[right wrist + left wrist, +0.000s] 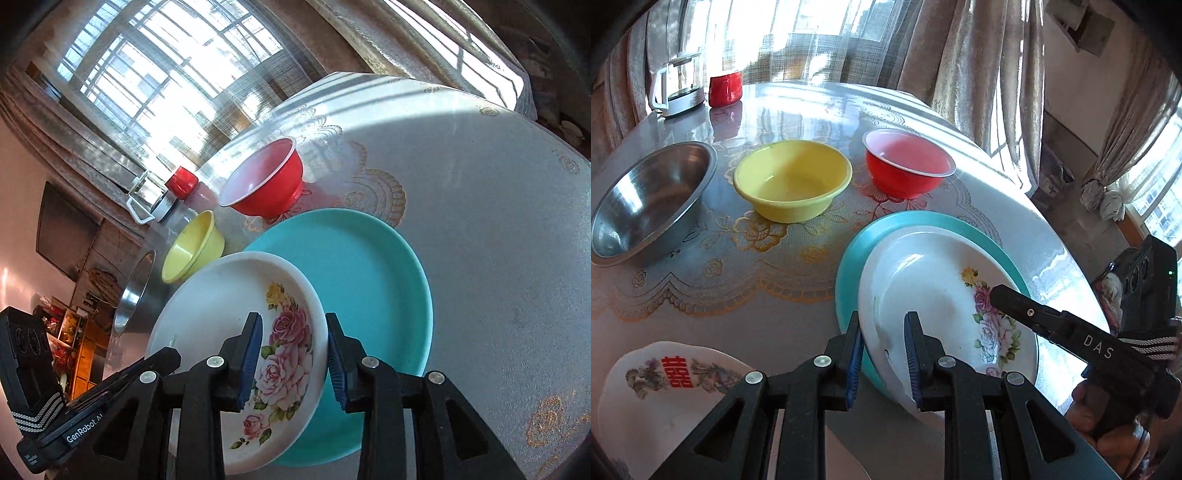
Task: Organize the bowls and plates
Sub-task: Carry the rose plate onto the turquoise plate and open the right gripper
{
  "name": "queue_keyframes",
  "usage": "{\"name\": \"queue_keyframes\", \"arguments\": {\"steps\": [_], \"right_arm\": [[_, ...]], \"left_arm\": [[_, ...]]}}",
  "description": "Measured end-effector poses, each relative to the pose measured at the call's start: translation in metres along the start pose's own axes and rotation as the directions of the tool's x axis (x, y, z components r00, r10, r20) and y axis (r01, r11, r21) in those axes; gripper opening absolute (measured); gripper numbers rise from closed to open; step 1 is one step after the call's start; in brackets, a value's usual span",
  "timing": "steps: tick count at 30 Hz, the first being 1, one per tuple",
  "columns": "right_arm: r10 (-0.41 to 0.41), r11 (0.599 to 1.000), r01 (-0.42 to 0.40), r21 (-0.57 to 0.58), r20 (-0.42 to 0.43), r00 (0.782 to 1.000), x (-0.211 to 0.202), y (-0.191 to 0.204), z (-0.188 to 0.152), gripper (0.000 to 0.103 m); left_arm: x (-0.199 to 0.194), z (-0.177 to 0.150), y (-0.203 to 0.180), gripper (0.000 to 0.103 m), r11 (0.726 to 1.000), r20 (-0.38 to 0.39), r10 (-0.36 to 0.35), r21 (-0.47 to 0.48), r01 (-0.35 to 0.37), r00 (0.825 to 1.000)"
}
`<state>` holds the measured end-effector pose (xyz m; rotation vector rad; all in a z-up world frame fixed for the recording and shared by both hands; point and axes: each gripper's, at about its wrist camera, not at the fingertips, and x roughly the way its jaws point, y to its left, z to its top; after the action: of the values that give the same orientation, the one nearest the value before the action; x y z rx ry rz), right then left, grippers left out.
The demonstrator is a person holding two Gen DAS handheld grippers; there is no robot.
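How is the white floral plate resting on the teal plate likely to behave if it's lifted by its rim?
The white floral plate looks rigid, so it should lift flat without flexing. Its glossy rim may slip between the jaws. Sitting loose on the smooth teal plate, it could slide when nudged, and looks chippable if dropped.

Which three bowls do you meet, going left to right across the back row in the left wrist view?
Steel bowl → yellow bowl → red bowl.
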<state>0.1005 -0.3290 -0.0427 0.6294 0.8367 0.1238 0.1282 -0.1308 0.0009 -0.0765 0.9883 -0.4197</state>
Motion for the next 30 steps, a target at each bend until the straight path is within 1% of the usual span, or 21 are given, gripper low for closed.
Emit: {"name": "queue_keyframes", "arguments": {"steps": [2, 5, 9, 12, 17, 24, 30], "right_arm": [[-0.015, 1.0, 0.015, 0.007, -0.001, 1.0, 0.003, -0.004, 0.001, 0.036], [-0.027, 1.0, 0.027, 0.002, 0.021, 0.999, 0.005, -0.007, 0.002, 0.039], [-0.055, 0.998, 0.057, -0.035, 0.037, 0.998, 0.007, -0.006, 0.006, 0.04], [-0.065, 0.997, 0.067, -0.039, 0.05, 0.997, 0.008, -0.007, 0.01, 0.04], [-0.089, 0.994, 0.093, -0.064, 0.064, 0.994, 0.008, -0.006, 0.012, 0.039], [-0.084, 0.994, 0.088, -0.059, 0.053, 0.995, 0.006, -0.008, 0.009, 0.04], [-0.107, 0.991, 0.112, -0.078, 0.055, 0.993, 0.001, -0.005, 0.001, 0.041]], "left_arm": [[0.012, 0.001, -0.002, 0.022, 1.0, -0.034, 0.022, -0.001, -0.022, 0.999], [0.025, 0.0, -0.003, 0.022, 1.0, -0.066, 0.026, -0.005, -0.027, 0.997], [0.031, 0.004, -0.006, 0.023, 0.999, -0.073, 0.047, -0.006, -0.047, 0.996], [0.035, 0.009, -0.009, 0.025, 0.999, -0.078, 0.04, -0.005, -0.041, 0.996], [0.036, 0.009, -0.011, 0.027, 0.999, -0.075, 0.043, -0.001, -0.043, 0.996], [0.036, 0.006, -0.014, 0.028, 0.999, -0.071, 0.051, 0.015, -0.05, 0.996], [0.028, 0.001, -0.017, 0.028, 0.997, -0.036, 0.072, 0.031, -0.071, 0.997]]}}
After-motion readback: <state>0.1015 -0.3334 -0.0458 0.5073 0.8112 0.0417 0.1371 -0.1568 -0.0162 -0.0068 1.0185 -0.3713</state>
